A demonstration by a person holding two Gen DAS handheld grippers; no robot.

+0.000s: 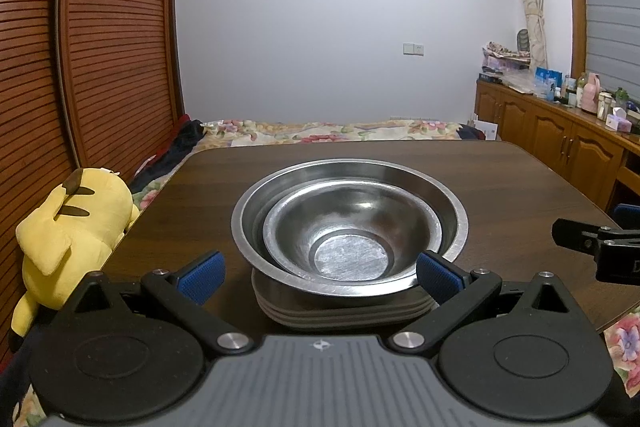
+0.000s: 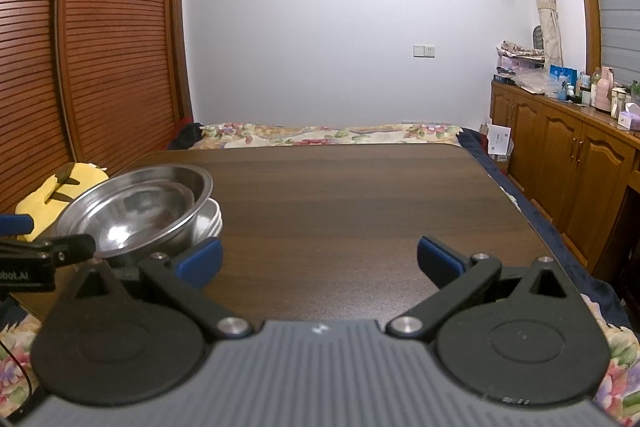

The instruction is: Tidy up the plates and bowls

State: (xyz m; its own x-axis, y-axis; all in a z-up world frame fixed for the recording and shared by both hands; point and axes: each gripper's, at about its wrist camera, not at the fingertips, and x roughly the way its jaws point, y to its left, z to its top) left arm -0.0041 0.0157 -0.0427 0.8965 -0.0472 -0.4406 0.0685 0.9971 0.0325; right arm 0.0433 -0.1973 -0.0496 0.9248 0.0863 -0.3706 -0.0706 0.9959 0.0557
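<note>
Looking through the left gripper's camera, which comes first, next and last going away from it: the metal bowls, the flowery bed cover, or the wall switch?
1. The metal bowls, nested on a stack of plates, sit right between the open left gripper fingers.
2. The flowery bed cover lies beyond the table's far edge.
3. The wall switch is farthest, up on the back wall, right of centre.

Left gripper (image 1: 320, 277): black linkage arms, round black hubs, a ribbed grey body with a small cross-shaped mark at its front edge.
Left pads (image 1: 201, 277): blue, fine-textured.
Pivots: silver round screw heads at each joint.
Right gripper (image 2: 319, 261): there's the same build, black arms with triangular cut-outs, grey ribbed body.
Right pads (image 2: 438, 261): blue too.
Markings: white lettering, partly cut off, reads "obot.AI" on the left gripper's black side, seen from the right wrist.
</note>
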